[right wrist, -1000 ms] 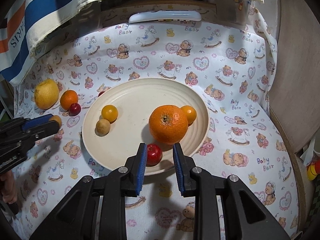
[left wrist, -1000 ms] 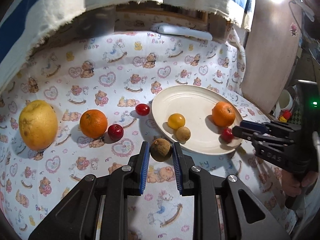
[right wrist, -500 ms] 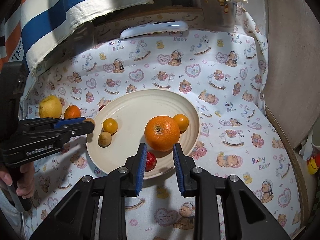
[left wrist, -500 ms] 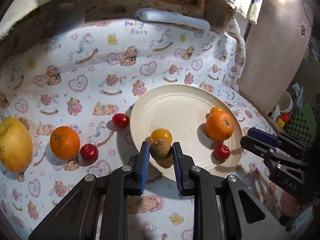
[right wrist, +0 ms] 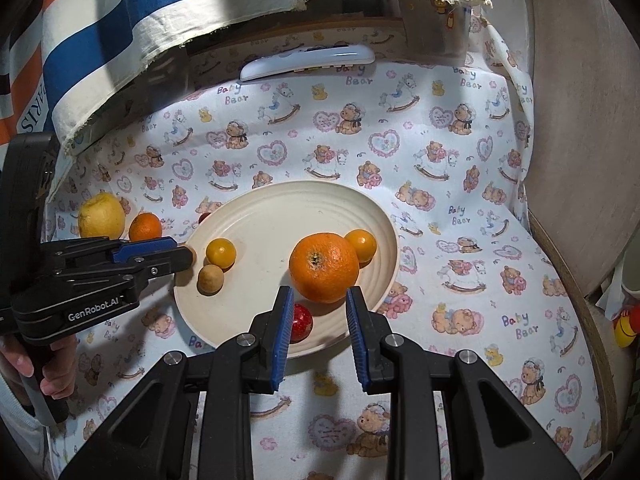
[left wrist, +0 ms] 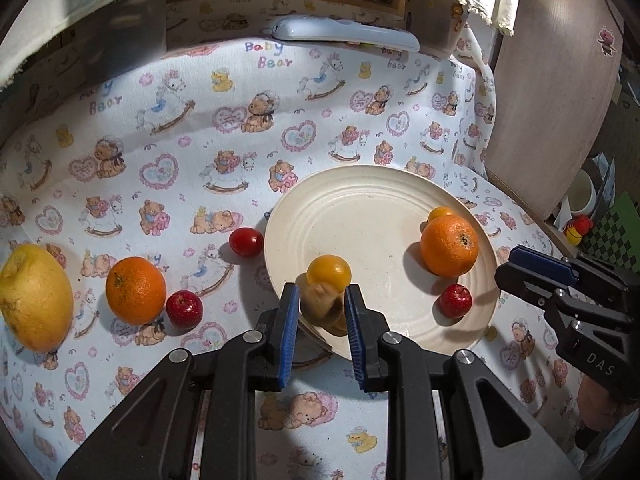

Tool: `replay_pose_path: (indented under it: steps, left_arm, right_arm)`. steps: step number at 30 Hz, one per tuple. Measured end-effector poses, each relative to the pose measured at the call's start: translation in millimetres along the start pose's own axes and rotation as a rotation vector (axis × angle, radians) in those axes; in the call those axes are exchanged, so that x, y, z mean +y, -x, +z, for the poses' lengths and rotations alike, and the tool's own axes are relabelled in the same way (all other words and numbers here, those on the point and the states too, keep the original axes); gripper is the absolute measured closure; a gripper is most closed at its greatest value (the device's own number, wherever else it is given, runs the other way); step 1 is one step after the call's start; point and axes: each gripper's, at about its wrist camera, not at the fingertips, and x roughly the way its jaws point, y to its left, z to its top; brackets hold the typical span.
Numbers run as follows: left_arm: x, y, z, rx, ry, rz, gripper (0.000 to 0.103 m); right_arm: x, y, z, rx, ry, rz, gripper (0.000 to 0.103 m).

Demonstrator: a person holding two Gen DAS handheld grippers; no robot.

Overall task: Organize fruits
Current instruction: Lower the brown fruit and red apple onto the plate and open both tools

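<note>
The left gripper [left wrist: 322, 312] hangs over the near rim of the plate [left wrist: 372, 208], its blue pads a moderate gap apart with a blurred brown fruit [left wrist: 320, 304] between them; whether the pads actually press on it cannot be told. Just beyond it on the plate lies a small yellow fruit [left wrist: 329, 273], with a large orange [left wrist: 449, 245] and a red fruit [left wrist: 454, 300] farther right. The right gripper [right wrist: 318, 322] is open and holds nothing, poised at the plate's near edge before that orange [right wrist: 324, 267].

Off the plate to the left, a tomato [left wrist: 246, 241], a small red apple [left wrist: 184, 309], another orange [left wrist: 135, 290] and a big yellow citrus [left wrist: 35, 297] rest on a tablecloth [left wrist: 192, 148] printed with teddy bears. A white remote [left wrist: 344, 34] lies at its far edge, under a hanging striped cloth [right wrist: 132, 28]. A wooden panel [left wrist: 556, 92] stands at right.
</note>
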Motion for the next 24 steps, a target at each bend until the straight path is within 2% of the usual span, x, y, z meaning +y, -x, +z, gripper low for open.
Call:
replay_pose_path:
  steps: [4, 8, 12, 13, 15, 17, 19, 20, 21, 22, 24]
  left_arm:
    - [1, 9, 1, -0.024, -0.013, 0.009, 0.079]
    - [4, 24, 1, -0.076, -0.016, 0.027, 0.070]
    - [5, 45, -6, -0.162, -0.037, 0.067, 0.050]
    - [6, 51, -9, -0.186, -0.038, 0.074, 0.048]
    - [10, 63, -14, -0.228, -0.032, 0.080, 0.032]
    - [17, 77, -21, -0.289, -0.013, 0.091, 0.021]
    - [23, 88, -26, -0.343, 0.000, 0.104, 0.018]
    - [26, 94, -28, -0.366, 0.004, 0.111, 0.013]
    - [28, 99, -30, -0.390, 0.008, 0.117, 0.008]
    - [31, 104, -33, -0.418, 0.014, 0.127, 0.006]
    - [38, 113, -38, -0.459, 0.031, 0.140, 0.002]
  right_arm:
    - [0, 0, 0, -0.003, 0.001, 0.000, 0.075]
    - [0, 1, 0, -0.009, 0.001, 0.001, 0.075]
    - [1, 2, 0, -0.022, 0.001, 0.006, 0.075]
    - [2, 3, 0, -0.028, 0.002, 0.008, 0.075]
    - [2, 5, 0, -0.039, 0.004, 0.009, 0.075]
    - [3, 6, 0, -0.054, 0.007, 0.012, 0.075]
    - [4, 9, 0, -0.071, 0.006, 0.017, 0.075]
    - [4, 10, 0, -0.081, 0.005, 0.020, 0.073]
    - [4, 11, 0, -0.092, 0.002, 0.022, 0.067]
    - [3, 14, 0, -0.110, -0.002, 0.024, 0.055]
    - [3, 18, -1, -0.143, -0.008, 0.019, 0.043]
